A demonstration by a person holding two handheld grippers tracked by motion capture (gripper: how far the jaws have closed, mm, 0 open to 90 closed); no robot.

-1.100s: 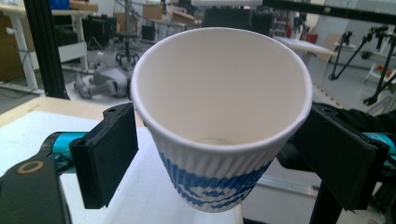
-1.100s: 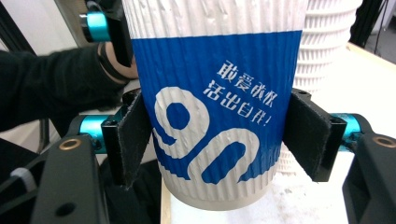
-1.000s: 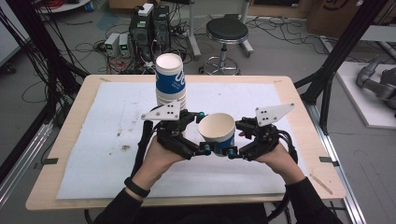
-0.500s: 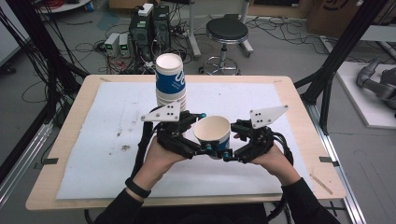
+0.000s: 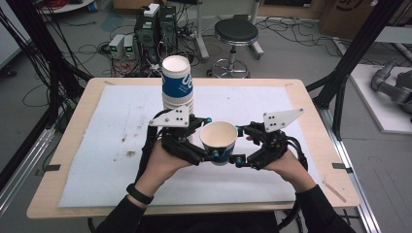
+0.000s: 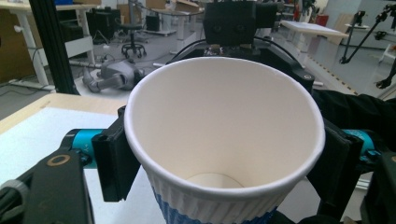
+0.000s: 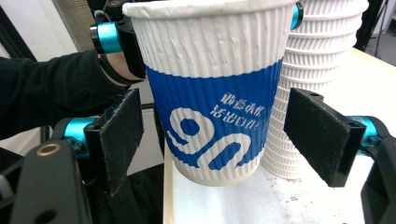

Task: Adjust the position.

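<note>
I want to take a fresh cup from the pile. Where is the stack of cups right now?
In the high view, the stack of cups stands on the white mat, toward the table's far edge, just behind the left hand-held gripper and left of the single cup.

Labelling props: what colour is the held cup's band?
Blue with white print, on the ribbed white cup; clearest in the right gripper view.

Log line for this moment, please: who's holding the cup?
left gripper: shut on paper cup near rim | right gripper: open, jaws beside cup, apart | cup stack: upright on table behind
</note>
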